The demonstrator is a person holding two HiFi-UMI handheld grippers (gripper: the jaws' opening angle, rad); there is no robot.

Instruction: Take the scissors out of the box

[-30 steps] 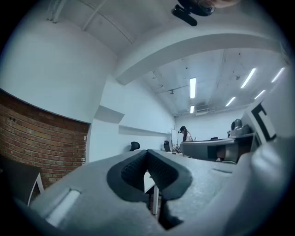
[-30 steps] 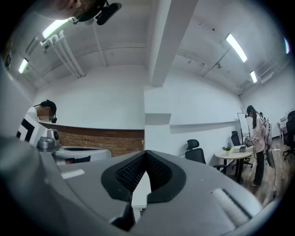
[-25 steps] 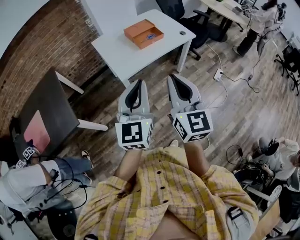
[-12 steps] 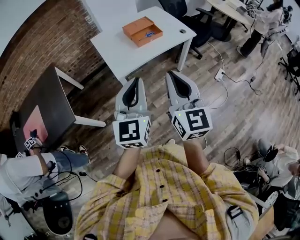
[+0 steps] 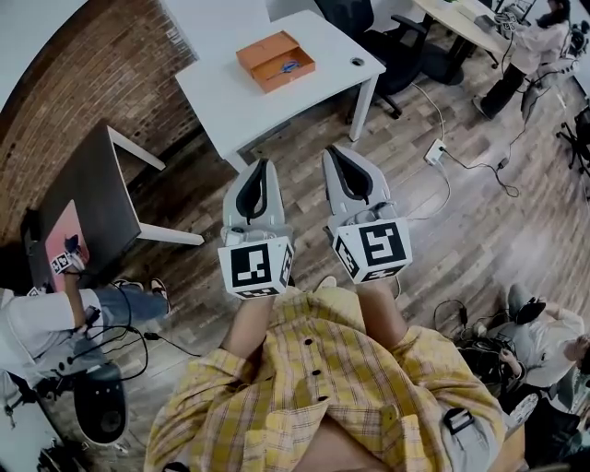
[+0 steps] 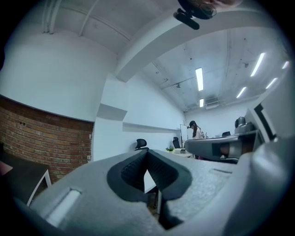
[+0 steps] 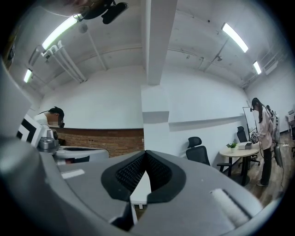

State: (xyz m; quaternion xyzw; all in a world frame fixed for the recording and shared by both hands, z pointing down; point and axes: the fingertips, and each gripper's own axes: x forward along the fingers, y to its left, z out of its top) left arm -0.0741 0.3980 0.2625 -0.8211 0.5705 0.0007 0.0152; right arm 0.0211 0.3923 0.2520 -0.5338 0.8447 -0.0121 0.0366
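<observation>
Head view, near to far.

- Your yellow plaid shirt (image 5: pixel 323 387) fills the 6 o'clock edge. Both forearms reach out from it toward 12 o'clock.
- Left gripper (image 5: pixel 265 166): in the left gripper view the jaws meet at the tips with nothing between them. The claw is together and empty. Its marker cube (image 5: pixel 255 267) faces up at you.
- Right gripper (image 5: pixel 334 151): just beside the left one, at its 3 o'clock, apart from it. In the right gripper view its jaws are also closed tip to tip, and no object sits in the pads.
- Both grippers hang over the wood floor (image 5: pixel 304 166), short of the white table (image 5: pixel 230 101).
- At 9 o'clock of the left gripper stands a dark table (image 5: pixel 92 203). A seated person (image 5: pixel 37 323) is at 8 o'clock.
- At 2 o'clock of the right gripper a power strip (image 5: pixel 435 150) lies on the floor.
- At 12 o'clock, well apart from both claws, the orange box (image 5: pixel 267 51) lies open on the white table. The scissors (image 5: pixel 289 66) show only as a small blue shape inside it, too small to read further.
- Beyond the table, at 1 o'clock, is an office chair (image 5: pixel 355 18).
</observation>
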